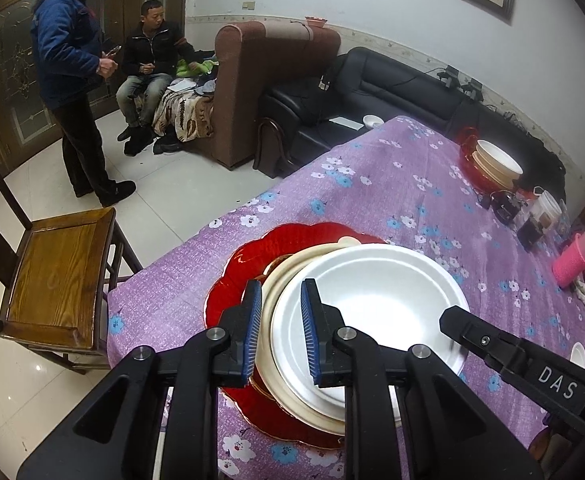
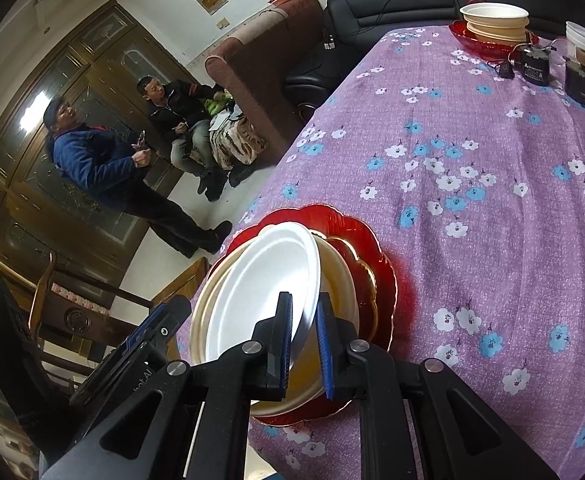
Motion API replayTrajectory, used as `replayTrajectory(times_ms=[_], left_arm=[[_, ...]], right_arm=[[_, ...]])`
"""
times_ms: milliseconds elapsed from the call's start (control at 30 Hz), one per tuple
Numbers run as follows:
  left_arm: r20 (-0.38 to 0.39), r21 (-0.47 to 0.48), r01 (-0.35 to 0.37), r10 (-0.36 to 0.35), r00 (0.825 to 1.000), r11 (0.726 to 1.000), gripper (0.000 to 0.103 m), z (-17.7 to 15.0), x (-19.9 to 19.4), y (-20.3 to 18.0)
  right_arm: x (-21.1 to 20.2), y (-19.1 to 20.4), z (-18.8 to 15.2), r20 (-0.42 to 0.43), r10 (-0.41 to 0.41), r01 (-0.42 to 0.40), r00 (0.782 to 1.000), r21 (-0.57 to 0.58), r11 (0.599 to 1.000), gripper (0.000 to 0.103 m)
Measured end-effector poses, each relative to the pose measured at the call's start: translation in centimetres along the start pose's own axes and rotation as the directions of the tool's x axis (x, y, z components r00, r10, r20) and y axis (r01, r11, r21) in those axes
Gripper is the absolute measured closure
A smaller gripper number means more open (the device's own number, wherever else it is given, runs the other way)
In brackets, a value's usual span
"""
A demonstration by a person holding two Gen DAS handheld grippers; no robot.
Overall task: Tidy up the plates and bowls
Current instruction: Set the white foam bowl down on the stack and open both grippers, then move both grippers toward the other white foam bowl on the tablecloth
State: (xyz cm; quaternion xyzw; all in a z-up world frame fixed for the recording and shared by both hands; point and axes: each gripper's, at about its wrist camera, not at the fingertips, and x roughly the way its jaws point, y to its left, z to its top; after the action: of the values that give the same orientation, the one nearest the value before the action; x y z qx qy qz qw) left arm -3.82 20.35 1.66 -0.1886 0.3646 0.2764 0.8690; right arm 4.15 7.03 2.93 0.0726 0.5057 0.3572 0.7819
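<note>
Room: a tiled floor, a brown armchair and a black sofa along a white wall, dark wooden doors behind two people, one standing in a blue jacket, one seated.
Surface: a table under a purple flowered cloth; a wooden chair stands just beside its near corner.
Near stack: a red scalloped plate lies on the cloth, a cream plate on it, a white plate uppermost.
Far stack: cream bowls nested on a second red dish at the far end, near a white cup and small dark devices.
Left wrist view only: the white plate's whole face, the pink object at the table's right edge, and the right gripper reaching onto the plate's right rim.
Right wrist view only: the white plate tilted up off the cream one, and part of the left gripper at lower left.
Left gripper: fingers apart, straddling the left rims of the white and cream plates; contact cannot be told.
Right gripper: fingers closed in on the white plate's rim, pinching it.
</note>
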Motion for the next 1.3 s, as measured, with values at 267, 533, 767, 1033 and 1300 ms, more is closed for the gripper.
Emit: replayTrajectory(times_ms=[267,533,767,1033,1300], left_arm=[[0.029,0.004,0.014,-0.015,0.999,1.000,0.050,0.3,-0.8,-0.6],[0.037,0.024,0.020,-0.021,0.999,1.000,0.043,0.4,-1.1,-1.3],[0.040,0.042,0.026,-0.028,0.999,0.999,0.043,0.3,-1.5,-1.7],[0.104,0.024,0.018,-0.021,0.994,1.000,0.036,0.2,-2.9,-1.9],[0.131,0.083,0.118,-0.128,0.983,0.990,0.027,-1.0,-3.8,-5.4]], right_arm=[[-0.7,0.6,0.2,0.047,-0.050,0.052,0.998,-0.041,0.998,0.069],[-2.2,0.0,0.4,0.113,-0.077,0.080,0.991,-0.020,0.997,0.037],[-3.0,-0.5,0.2,0.125,-0.067,0.068,0.990,-0.003,0.998,0.027],[-4.8,-2.4,-0.4,0.152,-0.049,0.044,0.987,0.037,0.998,0.020],[-6.7,-7.5,-1.8,0.169,-0.056,0.023,0.984,0.188,0.982,0.018]])
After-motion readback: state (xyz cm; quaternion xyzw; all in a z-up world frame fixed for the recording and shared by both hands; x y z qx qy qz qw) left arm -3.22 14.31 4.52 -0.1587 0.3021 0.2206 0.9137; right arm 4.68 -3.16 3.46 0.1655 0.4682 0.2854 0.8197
